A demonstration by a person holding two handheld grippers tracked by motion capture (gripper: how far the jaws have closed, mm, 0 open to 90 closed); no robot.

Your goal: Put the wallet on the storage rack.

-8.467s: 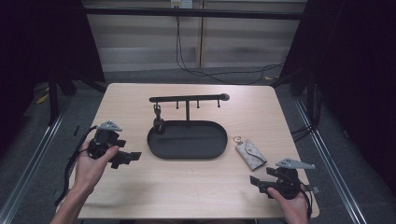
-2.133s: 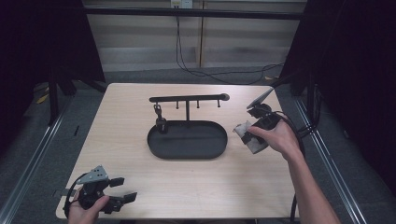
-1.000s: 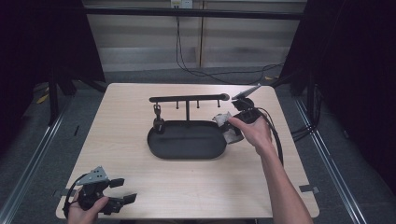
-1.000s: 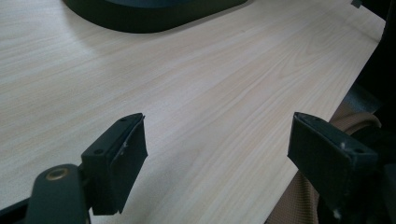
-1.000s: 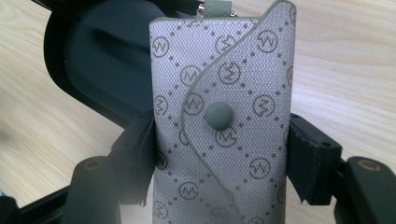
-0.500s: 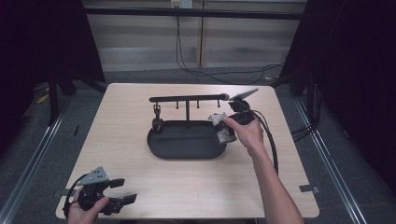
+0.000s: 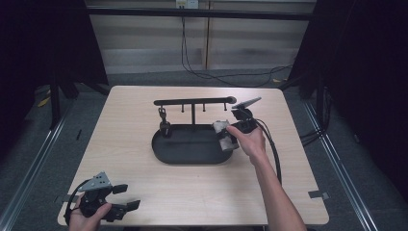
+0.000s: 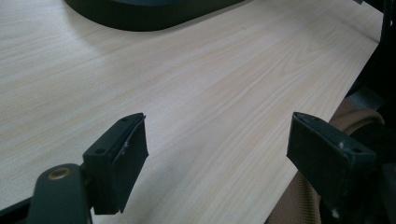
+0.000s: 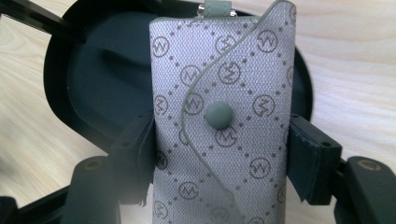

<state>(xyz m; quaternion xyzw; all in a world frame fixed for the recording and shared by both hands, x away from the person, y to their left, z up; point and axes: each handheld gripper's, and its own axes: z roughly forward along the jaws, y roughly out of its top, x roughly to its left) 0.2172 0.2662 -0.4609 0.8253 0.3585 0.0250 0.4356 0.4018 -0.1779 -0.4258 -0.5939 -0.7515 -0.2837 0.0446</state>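
Wood table [image 7: 144, 110]; R hand [image 7: 250, 140] outstretched over tray [image 7: 183, 151].

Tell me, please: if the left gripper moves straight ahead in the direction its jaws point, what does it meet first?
Probably the black oval tray, after bare light wood table. The left gripper is open with nothing between its jaws. Depth is unclear.

The left gripper [image 7: 126, 196] rests low at the near left, jaws spread wide apart. The right gripper [image 7: 226, 136] reaches far right of centre, jaws clamped, forearm extended.
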